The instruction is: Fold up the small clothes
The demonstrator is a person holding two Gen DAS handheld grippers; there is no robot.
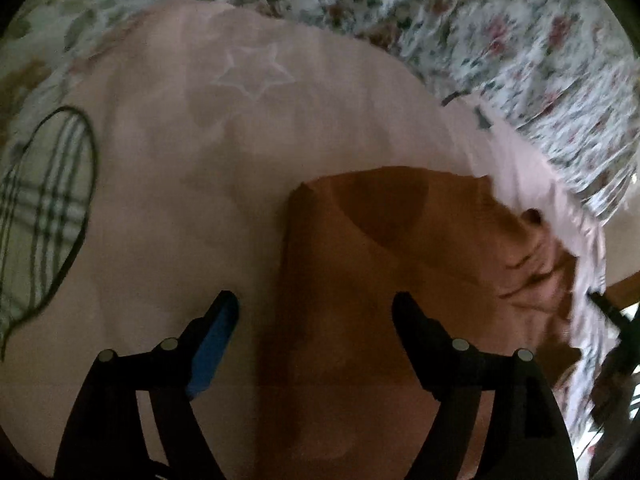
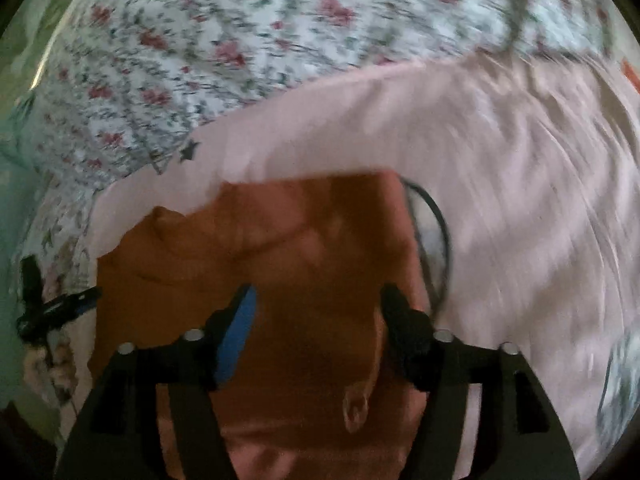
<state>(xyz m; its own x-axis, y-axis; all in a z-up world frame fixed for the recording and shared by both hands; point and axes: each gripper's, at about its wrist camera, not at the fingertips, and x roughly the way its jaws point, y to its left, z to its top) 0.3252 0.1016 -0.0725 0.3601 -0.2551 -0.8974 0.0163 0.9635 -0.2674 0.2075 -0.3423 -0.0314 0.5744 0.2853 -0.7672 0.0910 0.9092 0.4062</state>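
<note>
Floral bedding point(image 1: 500, 32) printed with red roses and green leaves covers the bed behind everything, and a pale pink garment point(image 1: 200, 152) is spread flat across it. Seen from the left wrist, the left gripper point(image 1: 316, 308) hangs with its jaws spread wide and nothing between them, its blue-padded finger over the pink cloth and the other finger over an orange-brown garment point(image 1: 380, 240) that lies folded on top of the pink one. Nothing blocks the gap between the fingers. Farther out on the pink cloth sit a white outlined star point(image 1: 252, 72) and, at the left edge, a plaid heart patch point(image 1: 44, 208) with a dark border. From the right wrist, the right gripper point(image 2: 316, 300) is likewise released and wide apart, both fingers above the orange-brown garment; whether they touch it cannot be told. A dark curved outline point(image 2: 436, 240) shows just beside the orange piece's right edge, and a small dark star point(image 2: 189, 151) marks the pink hem near the bedding.
</note>
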